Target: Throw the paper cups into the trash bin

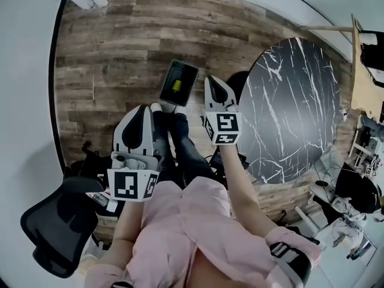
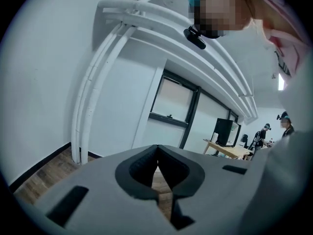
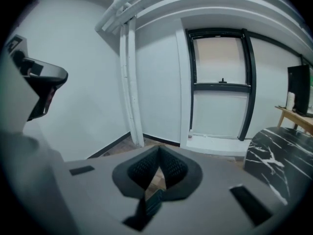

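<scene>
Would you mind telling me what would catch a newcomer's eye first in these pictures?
A round black marble table fills the right of the head view, on the wood floor. Mid-frame, a dark bin with something yellow inside stands on that floor. The person in pink holds the left gripper and right gripper out in front, both shut and empty.

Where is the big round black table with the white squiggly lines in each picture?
Head view: the table fills the right of the middle, seen from above.
Left gripper view: not in it.
Right gripper view: only its edge shows, low at the right side.
Shared landmark: the wooden floor, which also shows low in the left gripper view and the right gripper view.
</scene>
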A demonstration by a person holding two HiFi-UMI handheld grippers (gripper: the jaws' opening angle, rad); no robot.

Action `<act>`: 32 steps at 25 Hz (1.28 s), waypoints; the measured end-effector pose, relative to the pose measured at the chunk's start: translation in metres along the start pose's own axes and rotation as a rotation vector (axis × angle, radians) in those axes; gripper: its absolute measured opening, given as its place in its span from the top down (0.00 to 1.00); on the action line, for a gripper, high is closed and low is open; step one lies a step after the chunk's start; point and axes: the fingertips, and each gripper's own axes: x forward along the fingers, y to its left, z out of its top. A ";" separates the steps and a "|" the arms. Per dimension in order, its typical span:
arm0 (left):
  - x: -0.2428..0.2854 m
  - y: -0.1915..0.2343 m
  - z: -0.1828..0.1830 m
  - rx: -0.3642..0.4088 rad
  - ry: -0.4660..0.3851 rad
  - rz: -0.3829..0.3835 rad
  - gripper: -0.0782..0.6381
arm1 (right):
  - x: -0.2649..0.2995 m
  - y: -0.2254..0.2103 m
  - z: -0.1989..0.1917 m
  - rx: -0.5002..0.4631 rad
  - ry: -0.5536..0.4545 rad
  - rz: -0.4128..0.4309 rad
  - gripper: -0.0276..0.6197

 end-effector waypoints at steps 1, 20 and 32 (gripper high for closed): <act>-0.002 -0.003 0.004 0.005 -0.007 -0.005 0.87 | -0.008 0.000 0.006 -0.010 -0.009 0.000 0.91; -0.016 -0.068 0.058 0.098 -0.111 -0.111 0.87 | -0.138 -0.021 0.096 -0.027 -0.248 -0.062 0.91; -0.014 -0.120 0.081 0.156 -0.157 -0.233 0.87 | -0.204 -0.044 0.113 0.035 -0.370 -0.120 0.91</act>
